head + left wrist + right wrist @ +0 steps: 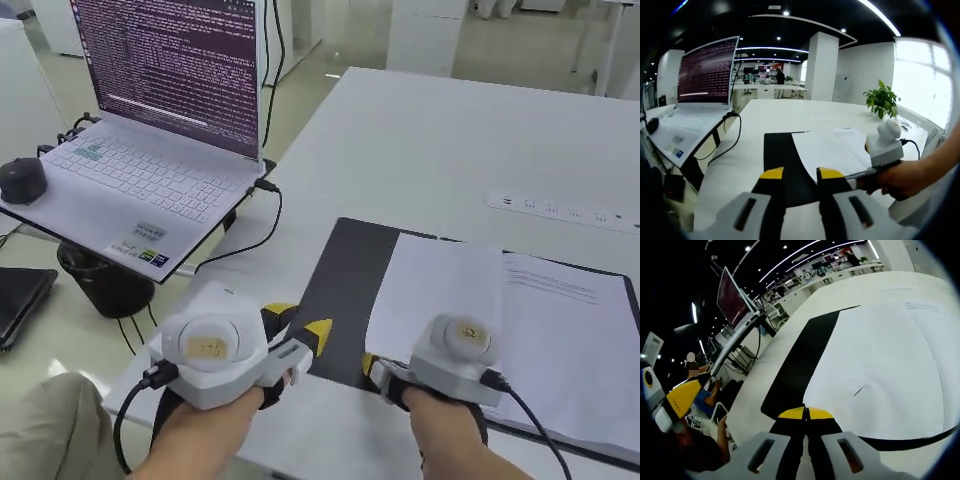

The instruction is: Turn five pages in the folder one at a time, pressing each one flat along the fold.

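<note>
- Workbench, mid-task: an open folder (pixel 340 290) is lying on the white table (pixel 420 140), black cover to the L, printed sheets to the R.
- R gripper (pixel 805 414), jaws pressed together, is apparently pinching the near corner of a lifted page (pixel 435 290).
- L gripper (pixel 801 175) is hovering over the black cover, jaws apart, holding nothing.
- Doing it well, prob.: carrying only that one sheet across w/o tugging, then L gripper sliding along the fold to flatten it.
</note>
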`<control>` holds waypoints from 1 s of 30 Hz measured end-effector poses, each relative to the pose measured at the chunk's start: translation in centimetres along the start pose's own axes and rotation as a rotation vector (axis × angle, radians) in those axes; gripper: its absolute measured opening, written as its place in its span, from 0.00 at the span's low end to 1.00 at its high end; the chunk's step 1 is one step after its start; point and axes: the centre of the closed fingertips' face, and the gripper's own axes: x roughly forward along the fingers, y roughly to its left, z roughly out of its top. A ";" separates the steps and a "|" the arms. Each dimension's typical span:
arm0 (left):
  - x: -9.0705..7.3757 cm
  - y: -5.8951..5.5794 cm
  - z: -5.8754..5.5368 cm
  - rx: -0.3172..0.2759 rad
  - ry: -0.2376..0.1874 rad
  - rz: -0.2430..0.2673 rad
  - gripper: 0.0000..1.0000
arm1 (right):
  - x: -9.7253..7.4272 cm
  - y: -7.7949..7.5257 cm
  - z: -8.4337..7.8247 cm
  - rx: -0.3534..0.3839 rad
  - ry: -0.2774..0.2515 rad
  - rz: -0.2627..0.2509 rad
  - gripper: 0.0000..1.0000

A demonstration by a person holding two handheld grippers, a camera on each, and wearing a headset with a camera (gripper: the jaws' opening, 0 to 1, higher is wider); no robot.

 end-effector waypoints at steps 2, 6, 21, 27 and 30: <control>0.2 0.0 -0.4 0.003 0.016 -0.003 0.23 | 0.1 -0.1 -0.1 0.005 -0.013 0.002 0.00; 0.5 -0.3 -1.1 0.012 0.037 -0.014 0.23 | 0.2 -0.1 -0.3 0.012 -0.020 0.013 0.00; 4.2 -2.1 -3.0 0.092 0.150 -0.083 0.25 | -3.2 0.9 0.6 -0.051 -0.106 0.077 0.05; 7.1 -4.5 -5.5 0.149 0.248 -0.125 0.26 | -6.0 -3.7 2.6 -0.003 -0.185 -0.012 0.03; 8.6 -5.8 -7.0 0.164 0.279 -0.135 0.26 | -7.7 -6.1 3.5 0.033 -0.227 -0.052 0.01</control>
